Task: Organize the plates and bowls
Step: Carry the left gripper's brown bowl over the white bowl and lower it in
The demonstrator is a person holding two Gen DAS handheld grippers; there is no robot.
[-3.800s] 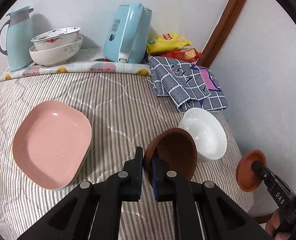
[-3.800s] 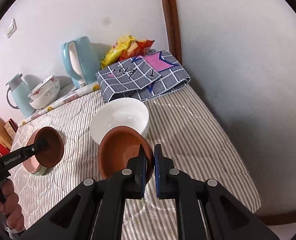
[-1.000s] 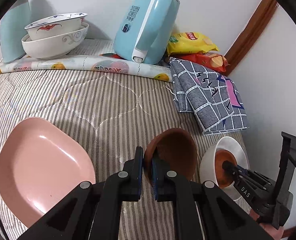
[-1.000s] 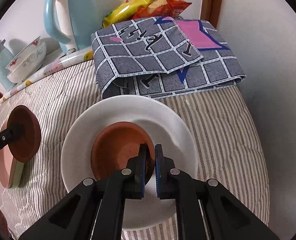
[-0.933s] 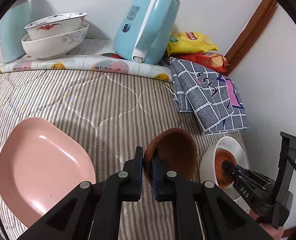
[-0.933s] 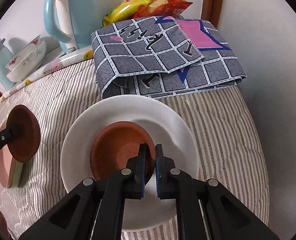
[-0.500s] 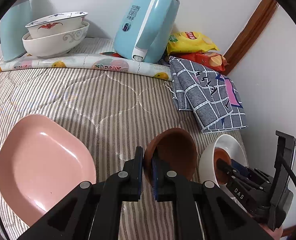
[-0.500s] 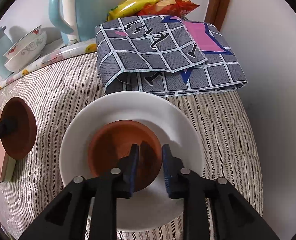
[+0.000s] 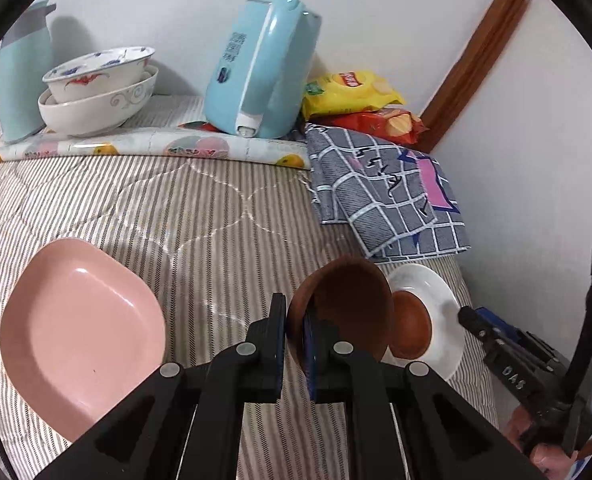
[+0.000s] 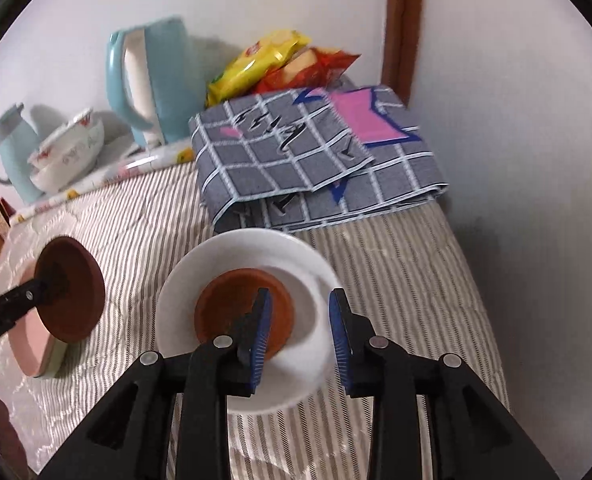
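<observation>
- My left claw (image 9: 294,340) is clamped narrow on the rim of a brown saucer (image 9: 347,304), held on edge and clear of the striped cover (image 9: 176,216).
- My right claw (image 10: 299,332) stands wide, its blue-padded fingers (image 10: 260,332) parted and gripping nothing.
- A second brown saucer (image 10: 232,304) lies inside the white bowl (image 10: 200,276). My right claw's left finger hangs over that saucer; the right finger is over the bowl's rim. I cannot tell whether either finger touches.
- The white bowl is my landmark. It sits on the striped cover, just in front of the folded grey checked cloth (image 10: 296,152).
- In the right wrist view, the saucer in my left claw (image 10: 72,288) is to the left of the white bowl, apart from it, and in front of the pink plate (image 10: 32,348).
- The pink plate rests on the cover well to the left of the white bowl. A pale green edge shows beneath it in the right wrist view.
- Beyond the checked cloth from the white bowl lie a yellow snack bag (image 10: 256,64) and a red snack bag (image 10: 315,66), against the wall.
- A light-blue kettle (image 10: 152,80) stands beyond the white bowl and to its left, beside the cloth.
- Farther left of the kettle, two patterned bowls (image 9: 96,92) are stacked, with a pale blue jug (image 9: 20,80) beside them.
- The stack and the kettle stand on a fruit-print mat (image 9: 144,148).
</observation>
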